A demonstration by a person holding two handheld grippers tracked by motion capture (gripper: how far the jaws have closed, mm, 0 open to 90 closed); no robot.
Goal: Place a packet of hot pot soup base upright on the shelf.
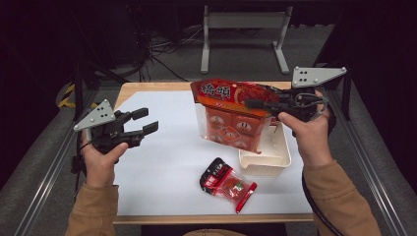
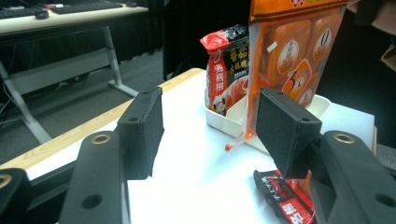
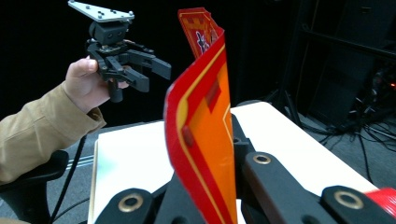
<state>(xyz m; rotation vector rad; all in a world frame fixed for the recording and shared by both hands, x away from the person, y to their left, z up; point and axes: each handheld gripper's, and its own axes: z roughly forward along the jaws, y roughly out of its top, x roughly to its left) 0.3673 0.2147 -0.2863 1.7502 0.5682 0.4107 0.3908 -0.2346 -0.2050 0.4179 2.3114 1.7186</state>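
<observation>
Orange packet (image 1: 231, 115) pinched between right tongs (image 1: 252, 103)

A small red and black snack packet (image 1: 216, 175) lies flat near the front edge of the white table surface (image 1: 162, 162). A clear packet with red content (image 1: 236, 186) lies touching it on its right side, and a thin red stick-shaped thing (image 1: 245, 197) lies just beside this one. Behind the far edge of the table, a grey metal desk frame (image 1: 243, 34) stands on the grey floor (image 1: 172, 61), near black cables (image 1: 157, 49).
</observation>
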